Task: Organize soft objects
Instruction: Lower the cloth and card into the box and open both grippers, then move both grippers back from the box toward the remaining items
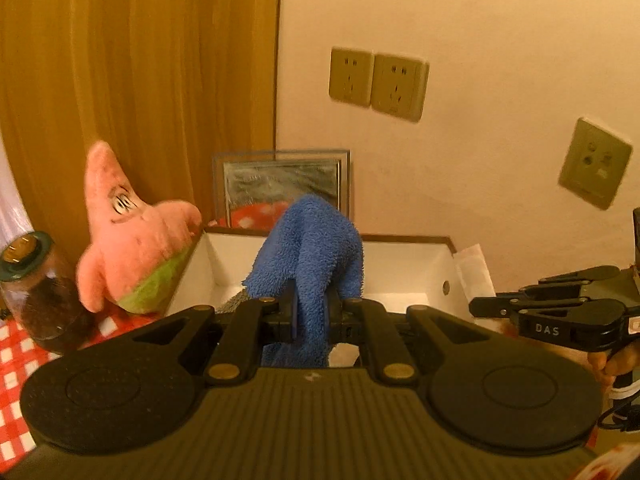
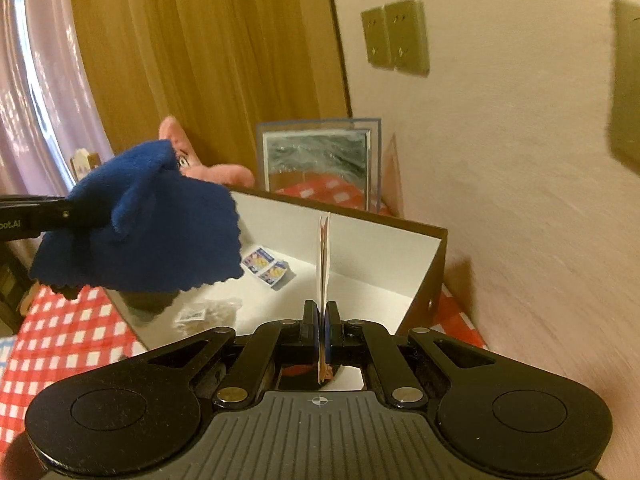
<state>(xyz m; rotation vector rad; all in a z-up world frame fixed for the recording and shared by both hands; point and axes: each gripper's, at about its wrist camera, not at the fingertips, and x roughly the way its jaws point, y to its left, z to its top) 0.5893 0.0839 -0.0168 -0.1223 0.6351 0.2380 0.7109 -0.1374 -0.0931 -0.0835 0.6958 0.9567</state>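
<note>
My left gripper (image 1: 310,308) is shut on a blue terry cloth (image 1: 312,248), which bunches up above the jaws and hangs down behind them. It hovers at the near side of an open box (image 1: 408,268) with white inside walls and a brown rim. A pink starfish plush (image 1: 132,236) leans against the box's left corner. My right gripper (image 2: 322,316) is shut on a thin flat packet (image 2: 324,256), seen edge-on, over the box (image 2: 438,236). In the right wrist view the left gripper (image 2: 68,213) carries the blue cloth (image 2: 140,232) at the left. The right gripper (image 1: 492,300) shows at the far right of the left wrist view.
Small printed packets (image 2: 266,266) and a clear packet (image 2: 208,310) lie on the box floor. A framed picture (image 1: 280,188) leans on the wall behind the box. A glass jar (image 1: 36,292) with dark contents stands left on the red checked tablecloth (image 1: 12,360). Wall sockets (image 1: 378,84) are above.
</note>
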